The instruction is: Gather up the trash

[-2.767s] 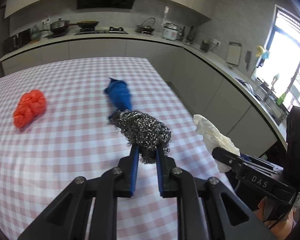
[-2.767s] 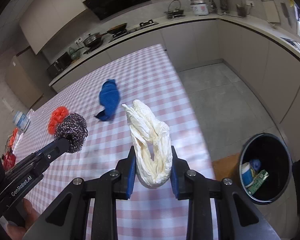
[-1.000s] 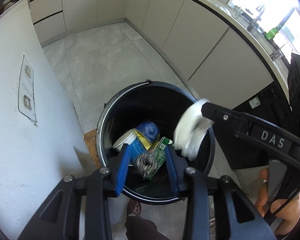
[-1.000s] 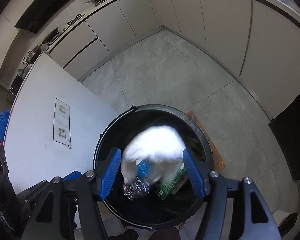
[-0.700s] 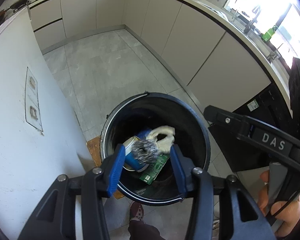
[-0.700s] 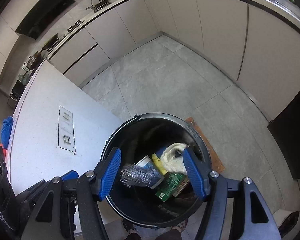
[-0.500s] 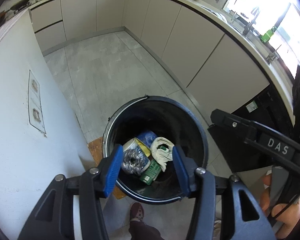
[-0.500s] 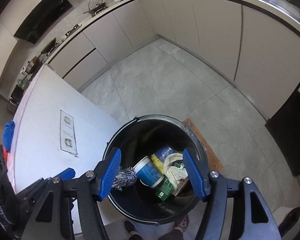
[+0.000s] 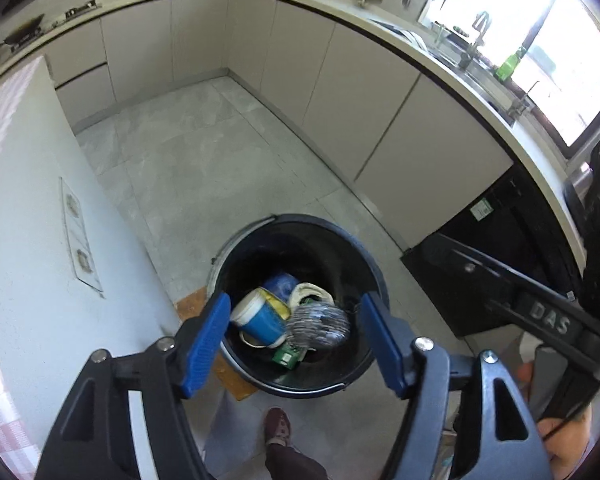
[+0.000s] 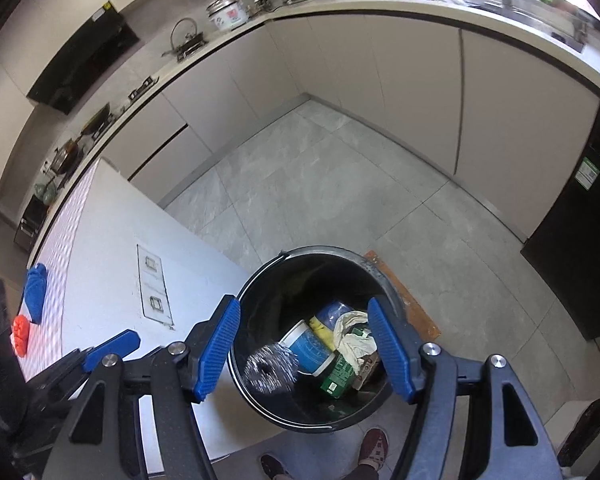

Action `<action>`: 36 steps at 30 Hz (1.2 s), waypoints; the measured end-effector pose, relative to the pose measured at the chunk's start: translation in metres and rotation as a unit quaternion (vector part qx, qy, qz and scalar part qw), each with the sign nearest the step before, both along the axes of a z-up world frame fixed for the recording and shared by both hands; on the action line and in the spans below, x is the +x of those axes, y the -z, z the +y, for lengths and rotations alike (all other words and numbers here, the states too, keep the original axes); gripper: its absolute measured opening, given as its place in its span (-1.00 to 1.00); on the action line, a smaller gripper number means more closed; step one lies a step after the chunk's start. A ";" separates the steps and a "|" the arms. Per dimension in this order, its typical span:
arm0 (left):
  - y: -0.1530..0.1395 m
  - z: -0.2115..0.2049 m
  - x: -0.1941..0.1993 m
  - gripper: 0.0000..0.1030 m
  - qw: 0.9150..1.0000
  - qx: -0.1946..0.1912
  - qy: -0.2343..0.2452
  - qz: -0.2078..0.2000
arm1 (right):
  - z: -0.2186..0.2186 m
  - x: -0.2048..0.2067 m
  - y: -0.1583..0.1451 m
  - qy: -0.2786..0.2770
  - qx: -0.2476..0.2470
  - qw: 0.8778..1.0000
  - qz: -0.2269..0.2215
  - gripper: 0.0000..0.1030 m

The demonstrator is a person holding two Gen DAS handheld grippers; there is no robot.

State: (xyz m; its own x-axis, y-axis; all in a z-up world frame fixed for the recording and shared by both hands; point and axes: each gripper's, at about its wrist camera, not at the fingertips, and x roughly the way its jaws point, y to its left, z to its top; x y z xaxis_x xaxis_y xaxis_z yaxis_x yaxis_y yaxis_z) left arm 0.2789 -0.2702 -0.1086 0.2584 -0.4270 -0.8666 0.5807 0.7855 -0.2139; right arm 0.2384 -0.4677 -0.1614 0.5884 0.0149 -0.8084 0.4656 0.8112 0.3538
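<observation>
Steel scrubber (image 10: 271, 369) blurred in bin (image 10: 260, 280); bin floor hidden.

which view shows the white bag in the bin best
The right wrist view: the white bag lies crumpled and mostly uncovered in the bin. The left wrist view shows only a curved strip behind the scourer.

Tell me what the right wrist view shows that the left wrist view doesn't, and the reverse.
Only the right wrist view shows the blue cloth and the red item lying on the checkered table.

Only the left wrist view shows the window.

Both show the black trash bin below open tongs, left and right, holding the steel scourer, blue cup and white bag.
</observation>
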 end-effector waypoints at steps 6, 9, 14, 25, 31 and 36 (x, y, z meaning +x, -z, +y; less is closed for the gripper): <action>0.045 -0.036 0.001 0.31 0.995 0.093 0.034 0.029 | -0.009 -0.015 0.009 0.014 0.002 1.000 0.007 0.33; 0.046 -0.038 0.011 0.34 0.995 0.085 0.021 0.048 | -0.018 -0.021 0.009 0.023 0.002 1.000 0.003 0.33; 0.063 -0.039 0.017 0.30 0.993 0.095 0.011 0.070 | -0.029 -0.021 0.017 0.025 -0.001 1.000 0.009 0.33; 0.056 -0.034 0.027 0.33 0.993 0.084 0.001 0.081 | -0.030 -0.014 0.035 0.005 0.005 1.000 0.017 0.33; 0.043 -0.028 0.034 0.33 0.995 0.065 -0.023 0.076 | -0.004 -0.006 0.049 -0.054 0.029 0.998 0.023 0.33; 0.038 -0.031 0.029 0.33 0.995 0.051 -0.015 0.080 | 0.032 0.008 0.054 -0.118 0.037 0.992 0.014 0.33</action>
State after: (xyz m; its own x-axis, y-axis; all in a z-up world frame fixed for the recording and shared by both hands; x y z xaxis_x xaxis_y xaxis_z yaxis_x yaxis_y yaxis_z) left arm 0.3081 -0.3014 -0.1462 0.1240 -0.3296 -0.9360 0.5213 0.8242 -0.2212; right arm 0.2461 -0.4361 -0.2156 0.5386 0.2099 -0.8160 0.2756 0.8713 0.4060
